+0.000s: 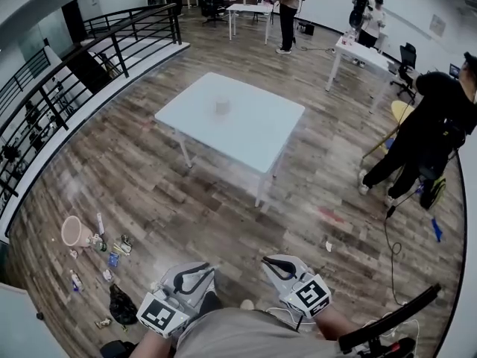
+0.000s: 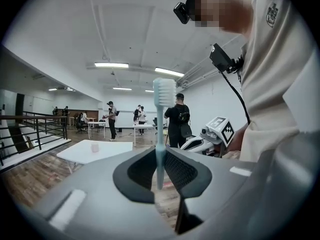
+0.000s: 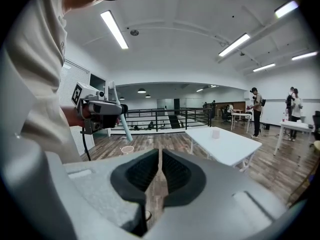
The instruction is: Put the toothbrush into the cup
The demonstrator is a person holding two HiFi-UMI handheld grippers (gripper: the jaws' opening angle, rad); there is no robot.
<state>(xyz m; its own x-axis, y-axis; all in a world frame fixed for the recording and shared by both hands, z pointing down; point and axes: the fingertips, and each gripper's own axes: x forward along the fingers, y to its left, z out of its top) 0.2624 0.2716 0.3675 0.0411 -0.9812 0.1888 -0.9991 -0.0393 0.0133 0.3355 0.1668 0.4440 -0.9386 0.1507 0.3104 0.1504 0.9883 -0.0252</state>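
Faint cup, half-hidden toothbrush

Far ahead of the left hand-held gripper (image 2: 160, 156), the cup (image 1: 222, 107) on the tabletop (image 1: 261, 140) is a small pale blur, its shape and contents untellable. The toothbrush (image 2: 163, 114) handle's lower end disappears between that gripper's clamped jaws, its length there unseen.

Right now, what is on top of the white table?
A small cup stands near the middle of the white table; nothing else shows on it. The cup's inside is too far off to see.
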